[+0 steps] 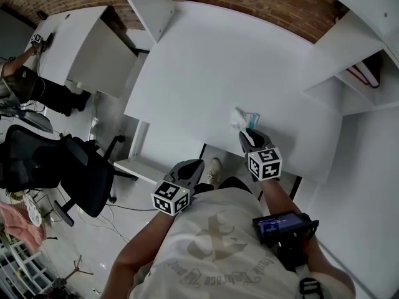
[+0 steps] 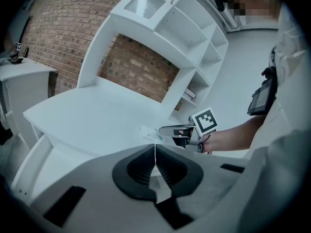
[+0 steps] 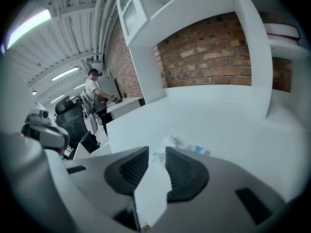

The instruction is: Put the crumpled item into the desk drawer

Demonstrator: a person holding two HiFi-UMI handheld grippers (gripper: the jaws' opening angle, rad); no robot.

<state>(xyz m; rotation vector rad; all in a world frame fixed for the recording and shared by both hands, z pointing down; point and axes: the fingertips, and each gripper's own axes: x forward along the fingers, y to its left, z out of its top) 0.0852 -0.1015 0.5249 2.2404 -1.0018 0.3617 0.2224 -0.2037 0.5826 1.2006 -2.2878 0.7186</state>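
A crumpled white-and-blue wrapper (image 1: pixel 242 118) was seen on the bench (image 1: pixel 206 73), at twelve o'clock of the parted, empty right claw (image 1: pixel 247 133). Shelves (image 1: pixel 349 73) were seen at three o'clock, and the left claw (image 1: pixel 193 166) was pressed together.

Left gripper (image 2: pixel 155 148) closed, empty; right gripper (image 2: pixel 164 130) beside crumpled item (image 2: pixel 149 132)

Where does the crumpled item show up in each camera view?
Head view: crumpled item right of centre, just beyond the right gripper.
Left gripper view: crumpled item at centre, above the shut jaws.
Right gripper view: crumpled item low centre, just past the parted jaws.
Shared landmark: the brick wall.
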